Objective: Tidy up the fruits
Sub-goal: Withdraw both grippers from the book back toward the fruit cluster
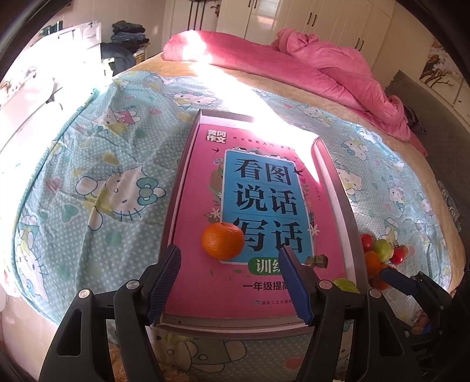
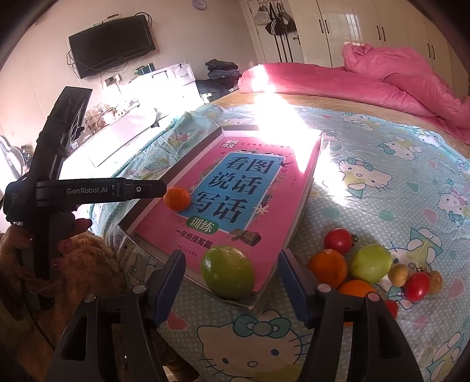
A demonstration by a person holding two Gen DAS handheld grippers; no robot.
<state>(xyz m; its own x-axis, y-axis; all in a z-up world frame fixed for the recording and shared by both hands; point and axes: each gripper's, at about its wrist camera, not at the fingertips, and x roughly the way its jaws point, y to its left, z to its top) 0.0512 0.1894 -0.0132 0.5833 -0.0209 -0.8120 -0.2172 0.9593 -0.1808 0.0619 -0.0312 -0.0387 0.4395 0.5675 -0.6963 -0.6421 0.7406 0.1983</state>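
Two fruits, orange (image 1: 222, 241) and green fruit (image 2: 227, 272), sit stem-up.

Pretty clearly someone's bedroom at home. There's a big bed (image 2: 382, 182) with a cartoon-cat sheet and a crumpled pink duvet (image 2: 396, 79) at the upper right, white wardrobe doors (image 2: 367, 29) behind it, a wall-mounted TV (image 2: 111, 44) at the upper left, bags hanging on hooks (image 2: 276, 20), and folded clothes (image 1: 129, 32) stacked near the top.

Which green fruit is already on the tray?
The larger green fruit at the pink book's near corner; the other green one sits on the bedsheet among the tomatoes.
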